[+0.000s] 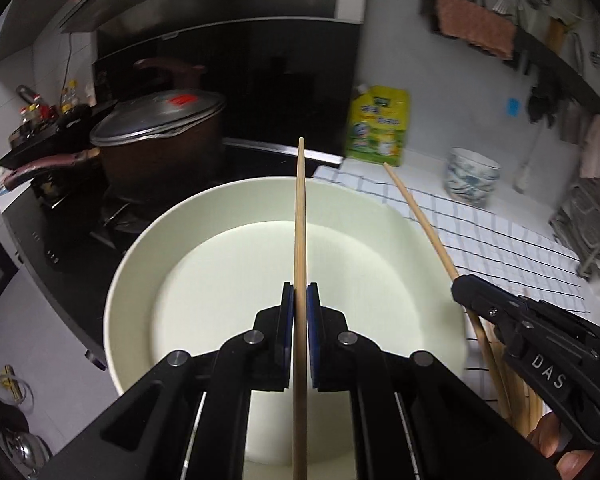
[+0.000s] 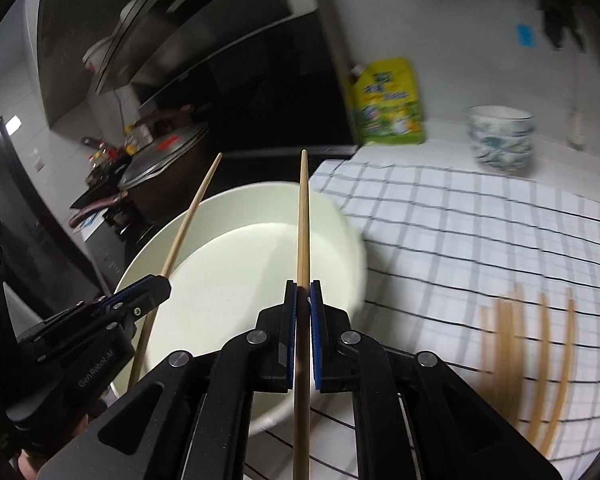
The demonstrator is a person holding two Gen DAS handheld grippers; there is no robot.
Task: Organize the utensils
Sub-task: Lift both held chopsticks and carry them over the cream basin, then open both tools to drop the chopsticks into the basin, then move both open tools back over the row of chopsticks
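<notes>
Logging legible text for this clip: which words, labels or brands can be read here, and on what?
"DAS": white letters on the right tool body.
"GenRobot.AI": faint print on the left tool body.
Yellow pouch: printed label, too blurred to read.
Red sticker on the pot lid: unreadable.

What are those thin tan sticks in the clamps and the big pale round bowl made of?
The thin tan chopstick and the other look like unvarnished bamboo or wood: matte, evenly tan. The big pale round bowl seems glazed ceramic or melamine, smooth with a soft sheen.
</notes>
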